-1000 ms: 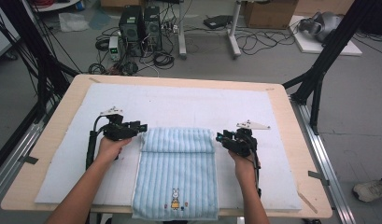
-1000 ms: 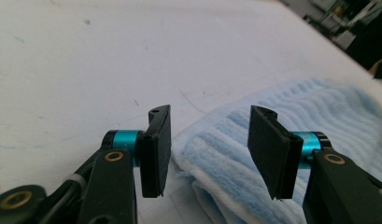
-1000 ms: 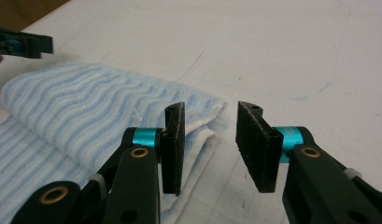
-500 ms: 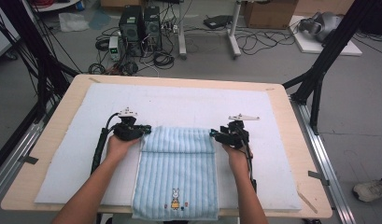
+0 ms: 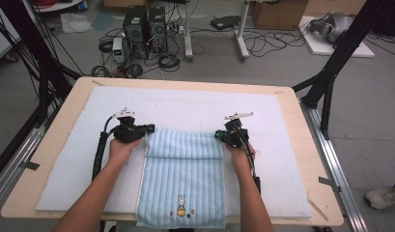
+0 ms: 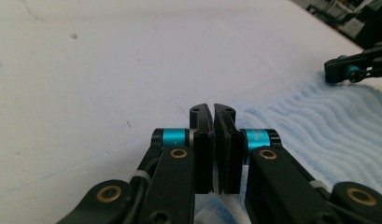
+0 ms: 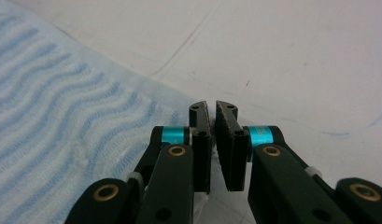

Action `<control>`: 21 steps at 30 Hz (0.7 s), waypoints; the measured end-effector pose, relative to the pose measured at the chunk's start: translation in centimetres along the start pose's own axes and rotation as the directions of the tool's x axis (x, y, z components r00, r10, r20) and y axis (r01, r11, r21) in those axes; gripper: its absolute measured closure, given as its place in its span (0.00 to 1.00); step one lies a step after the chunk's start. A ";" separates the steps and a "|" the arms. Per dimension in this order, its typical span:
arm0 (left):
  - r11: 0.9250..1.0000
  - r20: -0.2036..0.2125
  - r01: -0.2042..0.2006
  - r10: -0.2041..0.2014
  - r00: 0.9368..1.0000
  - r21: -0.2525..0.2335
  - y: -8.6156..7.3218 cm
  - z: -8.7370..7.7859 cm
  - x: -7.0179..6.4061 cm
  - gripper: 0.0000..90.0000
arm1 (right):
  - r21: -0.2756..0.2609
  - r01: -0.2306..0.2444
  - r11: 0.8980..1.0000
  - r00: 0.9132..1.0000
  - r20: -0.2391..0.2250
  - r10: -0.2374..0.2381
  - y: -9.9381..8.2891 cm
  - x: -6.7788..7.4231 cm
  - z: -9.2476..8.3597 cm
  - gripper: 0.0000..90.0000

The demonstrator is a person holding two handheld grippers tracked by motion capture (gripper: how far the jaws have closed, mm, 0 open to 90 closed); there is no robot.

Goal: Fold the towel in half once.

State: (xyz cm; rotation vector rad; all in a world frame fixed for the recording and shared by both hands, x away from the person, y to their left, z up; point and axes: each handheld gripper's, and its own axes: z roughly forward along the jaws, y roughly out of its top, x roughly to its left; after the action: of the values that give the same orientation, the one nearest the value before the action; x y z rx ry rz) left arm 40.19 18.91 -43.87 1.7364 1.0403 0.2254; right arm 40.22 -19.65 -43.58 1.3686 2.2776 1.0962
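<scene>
A light blue striped towel (image 5: pixel 183 179) lies flat on the white mat (image 5: pixel 195 106), with a small rabbit picture near its front edge. Its far edge forms a folded band. My left gripper (image 5: pixel 149 128) sits at the towel's far left corner. In the left gripper view that gripper (image 6: pixel 213 112) is shut, with towel cloth (image 6: pixel 319 121) running under the pads. My right gripper (image 5: pixel 218 135) sits at the far right corner. Its jaws (image 7: pixel 213 109) have just been closing and now stand shut at the towel's edge (image 7: pixel 48 93). The right gripper (image 6: pixel 347 70) also shows far off.
The mat covers most of a wooden table (image 5: pixel 306 145). The towel's front edge hangs at the table's front rim. Black frame legs (image 5: pixel 330 77), cables and computer cases (image 5: pixel 144 24) stand on the floor beyond the table.
Both hands moved inward to the towel's far corners, the left one rightward, the right one leftward and slightly away. Both pairs of jaws went from open to shut.
</scene>
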 end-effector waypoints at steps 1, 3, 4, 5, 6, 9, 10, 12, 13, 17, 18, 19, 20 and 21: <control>1.000 0.009 0.003 -0.003 1.000 -0.010 0.1 -0.3 0.0 0.96 | -0.016 -0.003 1.000 1.000 -0.006 0.003 0.1 0.1 -0.3 0.94; 1.000 0.020 0.004 -0.003 1.000 -0.027 0.4 -0.7 -0.2 0.96 | -0.048 0.009 0.999 1.000 -0.010 -0.010 0.3 0.4 -1.0 0.94; 0.999 0.028 0.009 -0.008 1.000 -0.034 0.5 -1.0 -0.3 0.96 | -0.061 0.018 0.998 1.000 -0.013 -0.019 0.4 0.5 -1.4 0.94; 0.999 0.034 0.004 -0.003 0.999 -0.037 0.6 -1.2 -0.4 0.96 | -0.077 0.021 0.997 1.000 -0.014 -0.022 0.5 0.7 -1.7 0.94; 0.999 0.044 0.004 -0.002 0.999 -0.042 0.8 -1.4 -0.6 0.96 | -0.090 0.020 0.996 1.000 -0.016 -0.022 0.5 0.9 -2.1 0.94; 0.999 0.071 -0.003 0.006 0.997 -0.046 1.1 -2.3 -1.2 0.96 | -0.125 0.028 0.992 0.999 -0.016 -0.030 0.7 1.1 -3.3 0.94; 0.999 0.082 -0.011 0.015 0.997 -0.051 1.2 -2.7 -1.4 0.96 | -0.136 0.024 0.990 0.999 -0.020 -0.026 0.7 1.2 -3.7 0.94; 0.998 0.094 -0.016 0.022 0.995 -0.062 1.3 -3.5 -1.8 0.95 | -0.150 0.032 0.988 0.999 -0.031 -0.037 0.6 1.4 -4.6 0.94; 0.997 0.100 -0.020 0.026 0.995 -0.069 1.2 -3.9 -2.1 0.95 | -0.161 0.029 0.986 0.998 -0.041 -0.036 0.5 1.6 -5.2 0.94; 0.998 0.130 -0.030 0.038 0.991 -0.064 0.2 -5.1 -3.0 0.95 | -0.192 0.034 0.981 0.997 -0.068 -0.048 -0.8 2.5 -6.7 0.94; 0.998 0.133 -0.036 0.043 0.990 -0.054 -0.2 -5.2 -3.2 0.95 | -0.187 0.051 0.981 0.996 -0.055 -0.063 -1.2 2.8 -7.0 0.94; 0.998 0.127 -0.057 0.061 0.990 -0.038 -0.5 -5.4 -3.5 0.95 | -0.183 0.061 0.981 0.996 -0.047 -0.070 -1.6 2.9 -7.2 0.94; 0.997 0.124 -0.074 0.076 0.989 -0.027 -1.0 -5.5 -3.7 0.95 | -0.184 0.065 0.981 0.996 -0.046 -0.075 -2.0 2.9 -7.5 0.94; 0.997 0.129 -0.074 0.076 0.989 -0.022 -1.3 -5.6 -3.8 0.95 | -0.192 0.062 0.980 0.996 -0.049 -0.073 -2.5 2.9 -7.8 0.94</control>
State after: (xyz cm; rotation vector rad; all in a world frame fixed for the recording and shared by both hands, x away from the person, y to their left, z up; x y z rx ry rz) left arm 33.85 20.02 -41.30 1.7523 0.8778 0.1663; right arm 32.68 -21.49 -39.71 1.1925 2.1746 1.3064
